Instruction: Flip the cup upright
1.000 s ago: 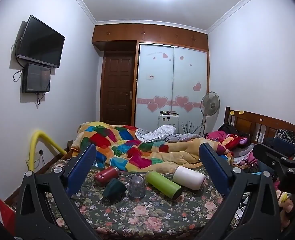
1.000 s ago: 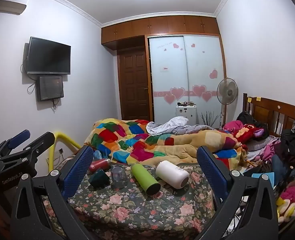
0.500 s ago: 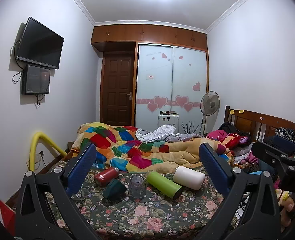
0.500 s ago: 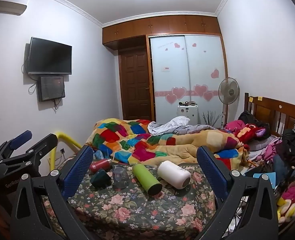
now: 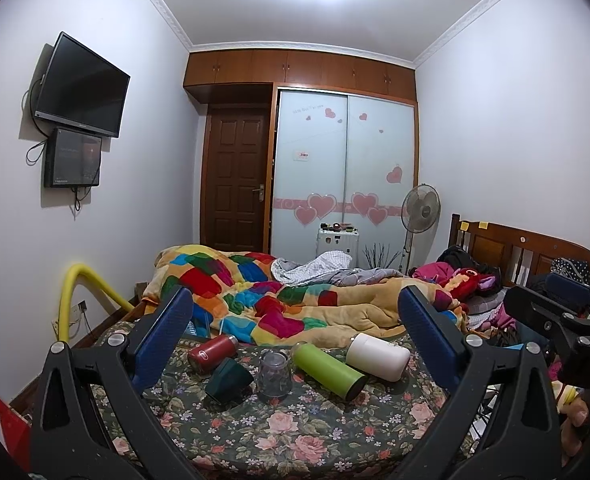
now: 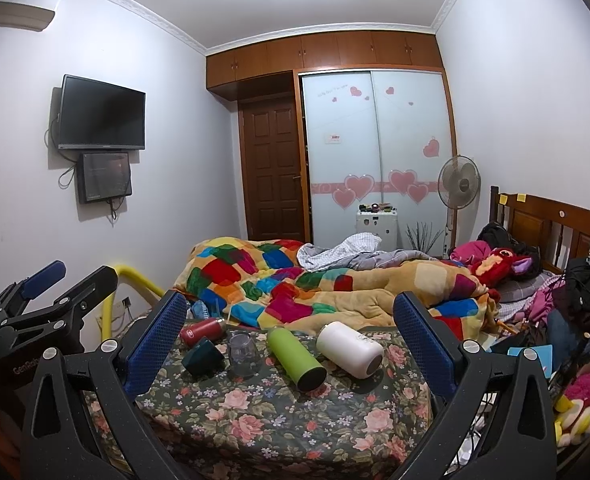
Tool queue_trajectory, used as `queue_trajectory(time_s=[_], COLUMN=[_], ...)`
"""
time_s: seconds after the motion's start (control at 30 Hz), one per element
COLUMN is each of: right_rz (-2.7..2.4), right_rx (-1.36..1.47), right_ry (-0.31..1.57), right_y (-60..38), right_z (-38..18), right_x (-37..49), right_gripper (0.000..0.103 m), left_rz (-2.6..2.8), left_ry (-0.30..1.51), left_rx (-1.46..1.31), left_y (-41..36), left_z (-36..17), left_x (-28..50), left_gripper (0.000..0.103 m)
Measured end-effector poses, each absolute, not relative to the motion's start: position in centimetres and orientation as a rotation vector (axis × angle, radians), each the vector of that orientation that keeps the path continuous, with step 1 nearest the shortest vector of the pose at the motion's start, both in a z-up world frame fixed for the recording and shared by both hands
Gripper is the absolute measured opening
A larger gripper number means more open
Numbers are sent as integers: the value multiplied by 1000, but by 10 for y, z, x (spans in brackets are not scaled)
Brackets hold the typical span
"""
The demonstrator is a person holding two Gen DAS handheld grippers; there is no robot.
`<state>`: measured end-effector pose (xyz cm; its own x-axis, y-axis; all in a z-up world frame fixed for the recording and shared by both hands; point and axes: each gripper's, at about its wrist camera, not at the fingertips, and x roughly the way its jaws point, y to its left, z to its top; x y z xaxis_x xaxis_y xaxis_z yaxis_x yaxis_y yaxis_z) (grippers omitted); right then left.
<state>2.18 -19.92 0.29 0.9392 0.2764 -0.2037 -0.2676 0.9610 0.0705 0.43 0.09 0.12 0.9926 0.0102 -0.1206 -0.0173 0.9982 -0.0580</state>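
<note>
Several cups lie on the floral cloth point(image 5: 295, 432) at the foot of the bed. A red flask point(image 5: 212, 354), a dark green cup point(image 5: 229, 376), a green bottle point(image 5: 328, 370) and a white tumbler point(image 5: 377, 357) lie on their sides. A clear glass cup point(image 5: 274, 373) stands mouth down. They also show in the right wrist view: red flask point(image 6: 201, 330), dark green cup point(image 6: 203, 357), glass cup point(image 6: 244, 354), green bottle point(image 6: 295, 358), white tumbler point(image 6: 349, 349). My left gripper point(image 5: 295, 336) and right gripper point(image 6: 291, 332) are open, empty, held back from the cups.
A patchwork quilt point(image 5: 279, 304) is heaped behind the cups. Clothes and toys point(image 6: 567, 304) pile on the right by the wooden headboard point(image 5: 531, 252). A yellow rail point(image 5: 83, 292) stands on the left. The wardrobe, door and fan are at the far wall.
Both views have shifted slightly; the cups sit a little higher in the right wrist view. No cup has moved and both grippers stay open.
</note>
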Motion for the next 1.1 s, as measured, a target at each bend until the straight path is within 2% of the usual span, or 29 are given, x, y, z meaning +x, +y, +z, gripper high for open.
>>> queue_trajectory(time_s=[1.1], right_rz=[274], right_rx=[33], right_ry=[215], right_y=[-194], right_z=[5], right_x=[22], right_gripper=[103], left_rz=[17], left_ry=[120], left_rx=[-65], left_y=[0], left_z=[0], left_x=[4], left_gripper=[103])
